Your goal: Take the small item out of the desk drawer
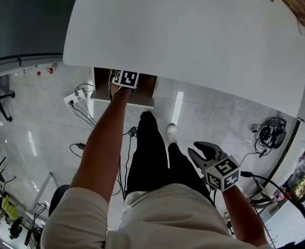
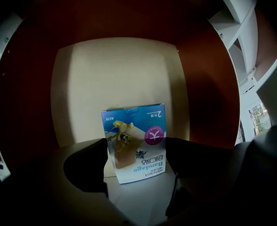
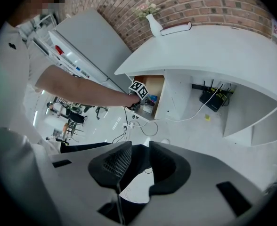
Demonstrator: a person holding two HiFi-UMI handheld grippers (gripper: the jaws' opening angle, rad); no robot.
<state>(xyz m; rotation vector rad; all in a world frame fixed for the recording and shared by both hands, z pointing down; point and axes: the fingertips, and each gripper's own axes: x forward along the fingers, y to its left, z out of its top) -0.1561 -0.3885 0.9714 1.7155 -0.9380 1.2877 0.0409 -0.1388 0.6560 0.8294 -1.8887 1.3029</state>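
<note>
The bandage box (image 2: 134, 126) lies on the pale floor of the open drawer (image 2: 119, 69), under the near left edge of the white desk (image 1: 194, 35). My left gripper (image 2: 136, 147) reaches down into the drawer with its 2 jaws wide apart, 1 on each side of the box; I cannot see them pressing on it. My right gripper (image 3: 138, 147) hangs well apart to the right, over the tiled floor (image 1: 204, 113), jaws partly open and holding nothing.

In the drawer (image 2: 207, 88) we find bare floor beyond the bandage box (image 2: 137, 145); brown side walls close in left and right.
</note>
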